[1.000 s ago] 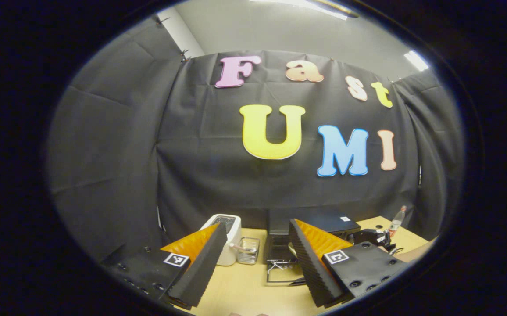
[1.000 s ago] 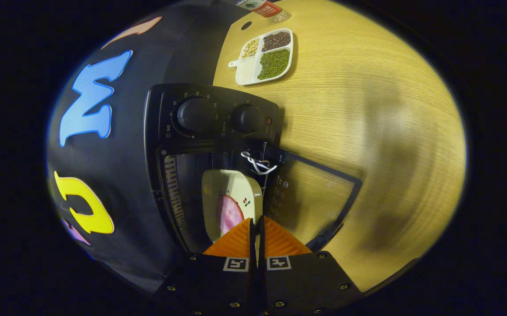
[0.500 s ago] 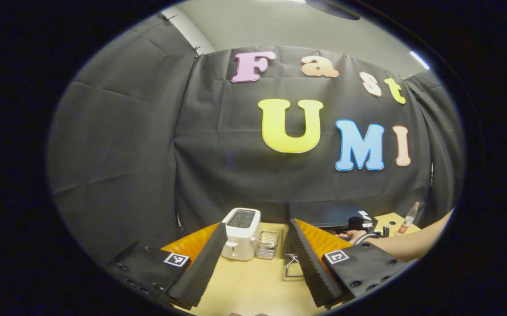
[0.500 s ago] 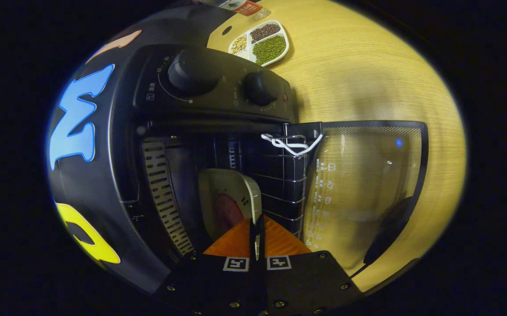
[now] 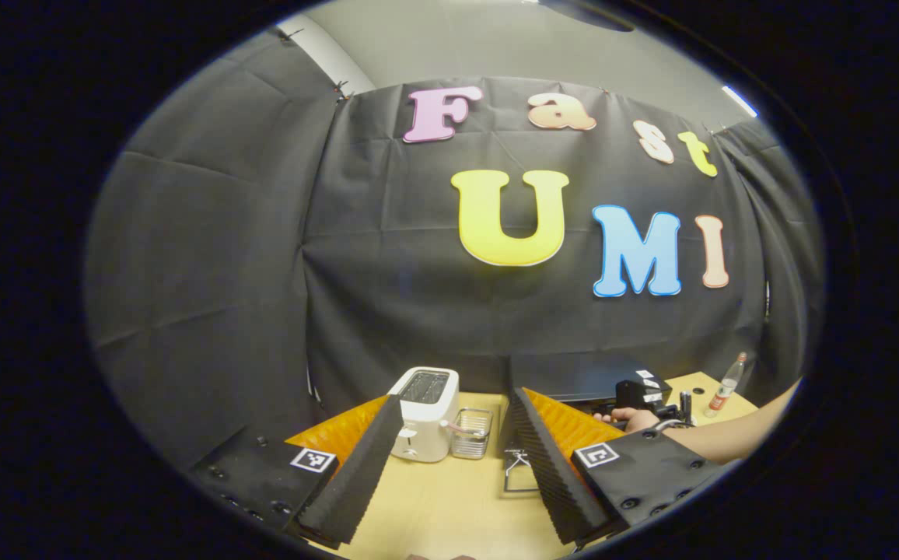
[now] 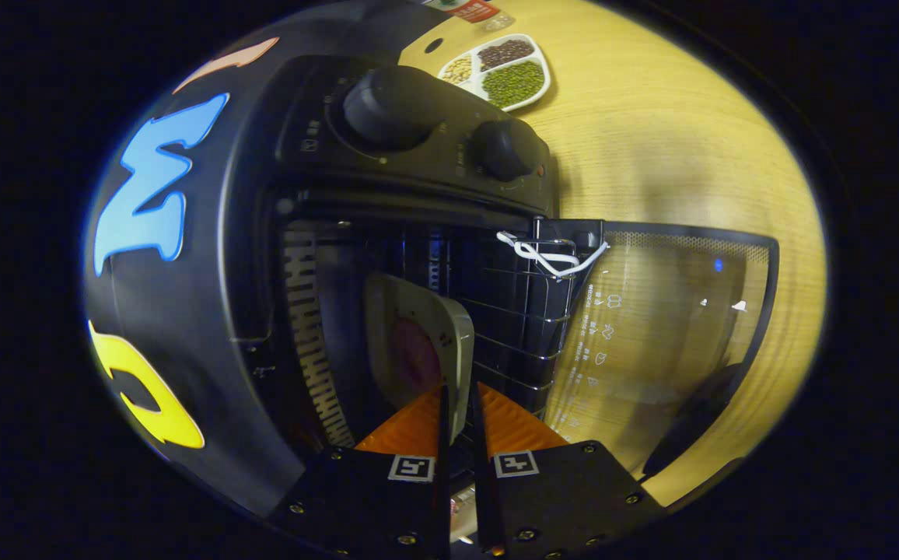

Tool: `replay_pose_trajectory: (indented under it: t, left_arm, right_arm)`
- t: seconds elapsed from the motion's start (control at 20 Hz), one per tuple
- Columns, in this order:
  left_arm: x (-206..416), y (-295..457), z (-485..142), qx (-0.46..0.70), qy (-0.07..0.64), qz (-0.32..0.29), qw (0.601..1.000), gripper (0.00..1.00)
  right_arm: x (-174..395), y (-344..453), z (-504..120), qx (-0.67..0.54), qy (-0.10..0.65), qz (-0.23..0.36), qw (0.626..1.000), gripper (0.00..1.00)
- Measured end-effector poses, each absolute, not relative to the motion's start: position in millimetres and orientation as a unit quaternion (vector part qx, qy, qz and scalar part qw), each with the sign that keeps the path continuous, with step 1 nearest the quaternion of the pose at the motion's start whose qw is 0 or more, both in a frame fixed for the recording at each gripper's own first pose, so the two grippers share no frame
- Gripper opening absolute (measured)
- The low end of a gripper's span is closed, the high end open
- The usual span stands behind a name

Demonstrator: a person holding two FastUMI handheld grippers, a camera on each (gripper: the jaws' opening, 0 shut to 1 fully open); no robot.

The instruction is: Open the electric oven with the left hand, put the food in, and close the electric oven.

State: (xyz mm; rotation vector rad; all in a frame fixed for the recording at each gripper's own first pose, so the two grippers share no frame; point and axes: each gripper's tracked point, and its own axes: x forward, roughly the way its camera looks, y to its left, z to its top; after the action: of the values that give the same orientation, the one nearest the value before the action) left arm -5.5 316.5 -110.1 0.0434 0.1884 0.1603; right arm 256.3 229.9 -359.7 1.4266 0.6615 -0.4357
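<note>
the right gripper (image 6: 459, 404) fingers are pinching the square cream plate (image 6: 426, 350) rim, holding ham inside the black electric oven (image 6: 387, 257), glass door (image 6: 667, 342) lying open. the left gripper (image 5: 453, 459) fingers are standing spread above the wood-grain desk (image 5: 449, 505), facing a white toaster (image 5: 424, 414).

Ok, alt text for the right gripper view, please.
The right tongs hold the rim of a cream plate of pink food, inside the open black oven. Its glass door lies open on the wooden table; a sectioned bean dish sits beyond.

The left gripper (image 5: 449, 459) has its fingers wide apart. The right gripper (image 6: 459, 412) has fingers nearly together, with a narrow gap between them.
</note>
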Motion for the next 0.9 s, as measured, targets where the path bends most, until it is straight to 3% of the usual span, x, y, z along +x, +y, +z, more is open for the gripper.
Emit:
replay_pose_trajectory:
  t: [0.05,0.25,0.3,0.35,0.45,0.6,0.7,0.75,0.9]
  left_arm:
    - [-3,311,-111,0.021,0.096,0.075,0.992,0.96]
    - [10,281,-110,0.021,0.093,0.053,0.994,1.00]
    - [13,272,-109,0.020,0.091,0.046,0.995,0.91]
    - [17,263,-107,0.018,0.090,0.039,0.995,1.00]
    - [23,244,-108,0.014,0.093,0.024,0.995,0.96]
    - [31,211,-113,0.007,0.096,0.000,0.995,1.00]
    - [36,189,-106,0.006,0.091,-0.017,0.996,0.96]
    - [37,177,-103,0.006,0.086,-0.025,0.996,1.00]
    - [41,145,-92,0.010,0.073,-0.043,0.996,0.98]
  right_arm:
    - [246,228,-354,0.621,0.304,-0.180,0.700,0.13]
    - [209,211,-330,0.547,0.340,-0.114,0.756,0.13]
    - [199,203,-322,0.523,0.346,-0.099,0.772,0.13]
    - [189,192,-314,0.498,0.350,-0.088,0.789,0.14]
    - [171,170,-298,0.443,0.350,-0.069,0.823,0.14]
    - [159,124,-250,0.340,0.307,-0.053,0.887,0.14]
    - [150,103,-209,0.261,0.264,-0.029,0.928,0.14]
    - [143,92,-185,0.220,0.237,-0.017,0.946,0.13]
    - [127,67,-112,0.119,0.147,0.001,0.982,0.14]
